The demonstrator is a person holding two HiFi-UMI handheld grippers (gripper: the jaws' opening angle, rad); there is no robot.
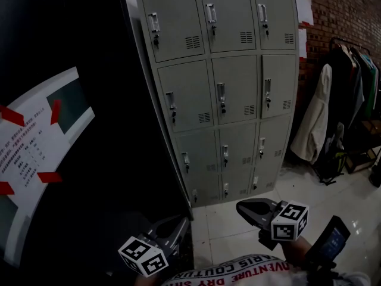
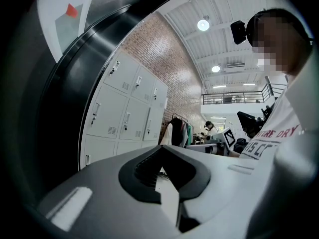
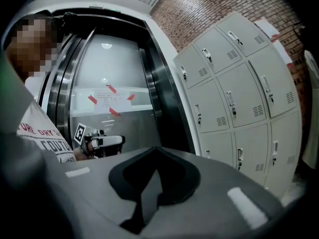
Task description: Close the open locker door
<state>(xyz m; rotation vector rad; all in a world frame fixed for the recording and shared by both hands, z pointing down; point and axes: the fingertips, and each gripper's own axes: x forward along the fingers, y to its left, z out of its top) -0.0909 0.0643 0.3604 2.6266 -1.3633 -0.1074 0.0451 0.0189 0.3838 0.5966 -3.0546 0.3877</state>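
The grey sheet-metal locker cabinet [image 1: 238, 177] stands far ahead beside a rough brick wall [image 1: 336, 11]. Its louvred rectangular doors [image 1: 186, 97] all lie flush. Near and low over glossy white floor tiles [image 1: 232, 228], the left claw [image 1: 180, 224] and right claw [image 1: 243, 207] are each pressed together, pinching nothing.

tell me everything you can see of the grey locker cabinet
The locker cabinet is pale grey and looks like painted metal. It stands upright on the light tiled floor in front of a brick wall. It has twelve doors, three columns by four rows, each with a handle at its left edge and a small vent at lower right. Every door looks shut. A dark panel borders its left side, and coats hang to its right.
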